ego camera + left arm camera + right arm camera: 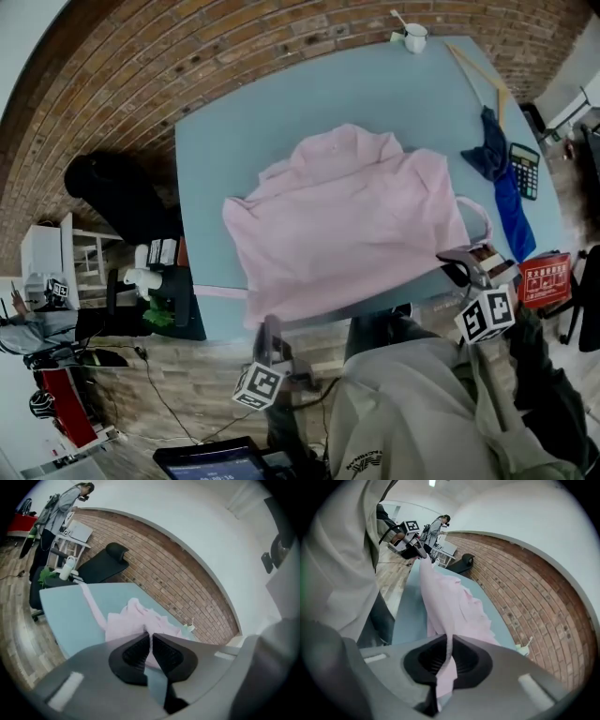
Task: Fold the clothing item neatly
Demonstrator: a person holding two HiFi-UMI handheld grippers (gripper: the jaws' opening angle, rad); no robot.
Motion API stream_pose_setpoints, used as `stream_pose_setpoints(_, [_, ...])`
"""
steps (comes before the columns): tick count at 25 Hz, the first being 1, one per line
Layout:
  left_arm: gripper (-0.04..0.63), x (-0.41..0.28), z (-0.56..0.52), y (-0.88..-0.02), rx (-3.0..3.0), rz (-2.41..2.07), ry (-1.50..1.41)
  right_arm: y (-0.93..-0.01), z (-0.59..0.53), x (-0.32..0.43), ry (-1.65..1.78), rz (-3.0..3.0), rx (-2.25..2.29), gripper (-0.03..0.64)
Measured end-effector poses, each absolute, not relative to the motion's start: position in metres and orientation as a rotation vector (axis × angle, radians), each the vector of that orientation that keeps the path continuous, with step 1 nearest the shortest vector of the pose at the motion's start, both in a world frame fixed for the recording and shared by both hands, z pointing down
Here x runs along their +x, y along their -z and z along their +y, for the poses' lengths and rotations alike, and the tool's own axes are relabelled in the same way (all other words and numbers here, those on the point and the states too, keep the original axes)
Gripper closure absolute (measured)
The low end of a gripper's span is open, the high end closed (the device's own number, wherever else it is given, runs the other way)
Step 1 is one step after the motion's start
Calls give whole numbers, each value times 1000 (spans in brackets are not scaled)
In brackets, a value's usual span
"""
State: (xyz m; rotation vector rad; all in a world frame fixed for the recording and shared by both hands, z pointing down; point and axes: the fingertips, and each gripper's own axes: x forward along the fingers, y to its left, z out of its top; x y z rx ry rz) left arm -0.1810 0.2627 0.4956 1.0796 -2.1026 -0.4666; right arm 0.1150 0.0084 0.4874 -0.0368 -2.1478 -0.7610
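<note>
The left tool (150,644) and right tool (449,641) were clamped on the shirt (356,216) hem, the left apparently; both corners needed carrying level and taut.

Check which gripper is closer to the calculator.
Right. The right gripper pinches the hem of the pink shirt just below the calculator in the head view. The left gripper pinches the opposite hem corner, a full shirt width away.
</note>
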Motion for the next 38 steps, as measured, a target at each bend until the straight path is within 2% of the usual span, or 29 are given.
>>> stream_pose_setpoints(6, [568, -238, 195, -433, 1202, -2149, 609, -439, -60, 50, 931, -2104, -11, 595])
stream_pose_setpoints(11, [568, -291, 133, -419, 1220, -2135, 651, -443, -127, -12, 904, -2077, -38, 597])
stream_pose_setpoints(16, [568, -338, 74, -433, 1184, -2113, 598, -462, -181, -57, 855, -2031, -52, 595])
stream_pose_setpoints(23, [561, -382, 25, -499, 1087, -2086, 443, -513, -226, -96, 702, -2076, -39, 595])
stream_pose_setpoints(25, [485, -388, 18, -512, 1081, -2094, 385, -527, -238, -101, 668, -2088, 32, 572])
stream_pose_setpoints(26, [391, -391, 15, -516, 1087, -2100, 356, -531, -243, -102, 664, -2099, 74, 530])
stream_pose_setpoints(29, [332, -396, 14, -516, 1107, -2134, 274, -528, -250, -100, 662, -2152, 178, 492])
stream_pose_setpoints(33, [330, -388, 26, -503, 1140, -2184, 214, -508, -240, -69, 659, -2183, 262, 491])
stream_pose_setpoints(38, [346, -352, 46, -503, 1155, -2165, 208, -497, -242, 7, 718, -2042, 343, 491])
